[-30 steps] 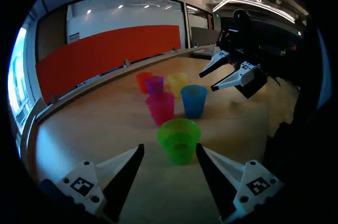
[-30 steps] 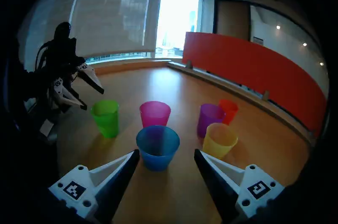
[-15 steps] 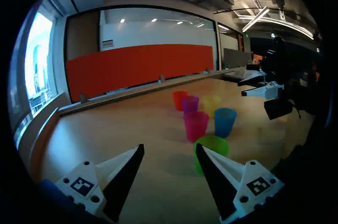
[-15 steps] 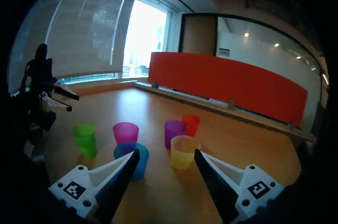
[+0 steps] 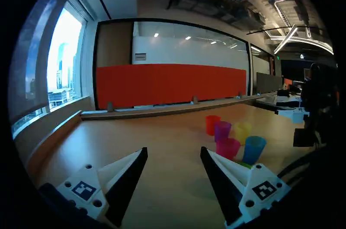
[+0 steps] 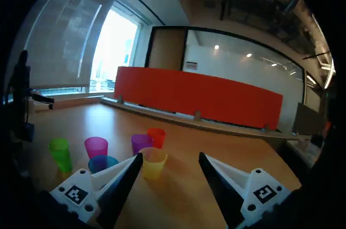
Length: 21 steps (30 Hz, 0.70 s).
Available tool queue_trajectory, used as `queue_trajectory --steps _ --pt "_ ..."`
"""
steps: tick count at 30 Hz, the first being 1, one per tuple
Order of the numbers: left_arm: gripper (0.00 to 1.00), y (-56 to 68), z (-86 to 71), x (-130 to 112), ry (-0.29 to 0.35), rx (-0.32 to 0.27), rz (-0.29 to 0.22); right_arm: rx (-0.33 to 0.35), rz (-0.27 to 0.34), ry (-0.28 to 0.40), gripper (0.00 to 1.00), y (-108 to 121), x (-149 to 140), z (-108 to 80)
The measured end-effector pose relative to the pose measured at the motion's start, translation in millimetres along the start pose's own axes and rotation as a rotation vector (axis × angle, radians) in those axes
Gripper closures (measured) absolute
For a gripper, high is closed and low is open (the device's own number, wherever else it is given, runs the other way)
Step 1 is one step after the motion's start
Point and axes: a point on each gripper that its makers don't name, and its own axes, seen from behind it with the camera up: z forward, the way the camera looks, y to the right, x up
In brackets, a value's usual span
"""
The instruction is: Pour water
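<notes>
Stretching across both views, the table [image 5: 142, 138] is carrying six coloured cups [image 6: 96, 146]. The left claw [image 5: 173, 149] and the right claw [image 6: 170, 154] are gaping wide, gripping nothing. The cups are sitting at four o'clock in the left gripper view and at eight o'clock in the right gripper view. Pouring looks not yet begun; next, a claw is probably needing to drop toward one cup and close round it.

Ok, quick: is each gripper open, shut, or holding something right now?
Left gripper: open, holding nothing.
Right gripper: open, holding nothing; the translucent yellow plastic cup stands ahead, ungripped.
</notes>
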Motion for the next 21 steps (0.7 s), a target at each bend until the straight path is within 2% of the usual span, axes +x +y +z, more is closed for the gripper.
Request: queue_trajectory --steps 6,12,15,18,21 --pt "0.10 -14.2 6.1 10.1 0.050 0.083 -0.043 -0.135 0.051 0.048 0.00 31.0 8.5 -3.8" --pt "0.10 -28.2 10.3 11.0 0.083 0.168 -0.067 -0.238 0.138 0.085 0.00 57.3 11.8 -7.8" --pt "0.10 -35.5 11.7 10.8 0.092 0.202 -0.071 -0.263 0.175 0.095 0.00 65.1 10.8 -8.5" --pt "0.10 -40.9 12.0 12.5 0.104 0.223 -0.077 -0.278 0.182 0.097 0.00 69.4 9.6 -9.2" --pt "0.10 -45.7 13.6 13.8 0.109 0.235 -0.084 -0.289 0.163 0.094 0.00 71.6 8.9 -8.3"
